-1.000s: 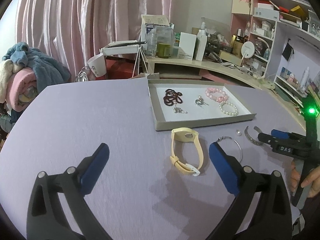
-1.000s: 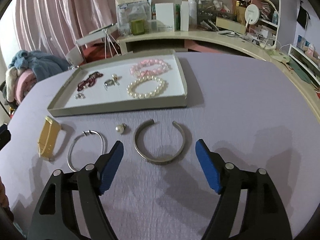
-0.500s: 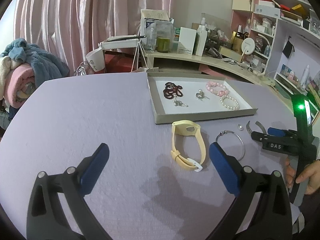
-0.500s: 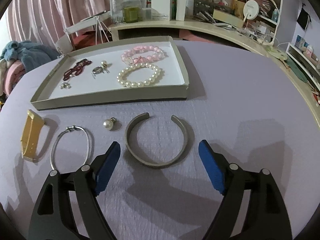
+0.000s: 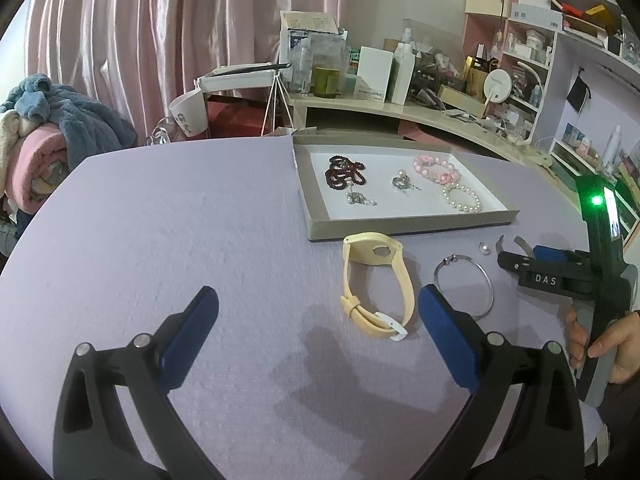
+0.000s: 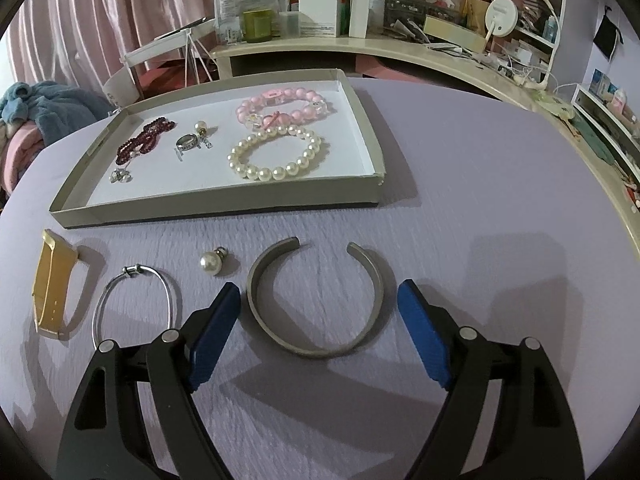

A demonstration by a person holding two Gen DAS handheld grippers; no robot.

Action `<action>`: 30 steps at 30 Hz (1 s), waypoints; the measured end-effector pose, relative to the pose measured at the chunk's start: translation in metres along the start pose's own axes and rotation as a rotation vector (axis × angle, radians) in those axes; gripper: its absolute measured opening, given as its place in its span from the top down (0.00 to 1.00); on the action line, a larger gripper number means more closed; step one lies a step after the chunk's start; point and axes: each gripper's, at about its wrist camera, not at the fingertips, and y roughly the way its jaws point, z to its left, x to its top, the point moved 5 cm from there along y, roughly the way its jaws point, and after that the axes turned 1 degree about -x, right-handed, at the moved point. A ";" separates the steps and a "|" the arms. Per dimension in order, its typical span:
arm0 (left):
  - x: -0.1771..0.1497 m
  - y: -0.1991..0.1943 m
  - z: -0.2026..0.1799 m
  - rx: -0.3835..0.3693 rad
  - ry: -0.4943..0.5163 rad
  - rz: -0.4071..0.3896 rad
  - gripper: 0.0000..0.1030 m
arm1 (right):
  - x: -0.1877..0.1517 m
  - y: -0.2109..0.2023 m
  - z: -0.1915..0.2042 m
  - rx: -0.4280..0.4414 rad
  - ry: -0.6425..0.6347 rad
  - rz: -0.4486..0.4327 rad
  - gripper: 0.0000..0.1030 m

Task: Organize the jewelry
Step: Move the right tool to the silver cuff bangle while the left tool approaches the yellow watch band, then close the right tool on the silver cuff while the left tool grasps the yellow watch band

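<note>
A shallow grey tray [image 6: 352,194] [image 5: 400,222] holds a pearl bracelet [image 6: 276,154], a pink bead bracelet [image 6: 286,108], dark red beads [image 6: 146,138], a ring and earrings. On the lilac table in front of it lie a silver cuff [image 6: 316,300], a pearl earring [image 6: 212,264], a thin wire bangle [image 6: 138,300] [image 5: 466,284] and a yellow strap [image 6: 54,282] [image 5: 376,280]. My right gripper [image 6: 320,328] is open, its fingers on either side of the cuff. My left gripper [image 5: 316,332] is open and empty, near the yellow strap.
A cluttered beige desk [image 6: 360,44] with boxes and bottles curves behind the table. Folded blankets [image 5: 44,136] lie at the far left. Shelves [image 5: 560,40] stand at the right. My right gripper [image 5: 560,276] shows in the left wrist view at the table's right edge.
My right gripper has moved forward and lower, so its fingers now flank the silver cuff. My left gripper has drifted slightly; the jewelry has not moved.
</note>
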 end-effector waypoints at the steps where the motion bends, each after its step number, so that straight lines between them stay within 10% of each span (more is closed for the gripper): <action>1: 0.000 0.001 0.000 0.000 0.001 0.002 0.03 | 0.000 0.000 0.000 0.001 -0.001 0.000 0.20; 5: -0.003 0.002 -0.002 -0.001 0.003 0.009 0.03 | 0.002 -0.002 0.000 0.006 0.000 -0.012 0.33; 30: 0.011 0.048 -0.037 0.043 0.043 0.084 0.05 | 0.000 -0.022 -0.019 0.098 0.046 -0.050 0.33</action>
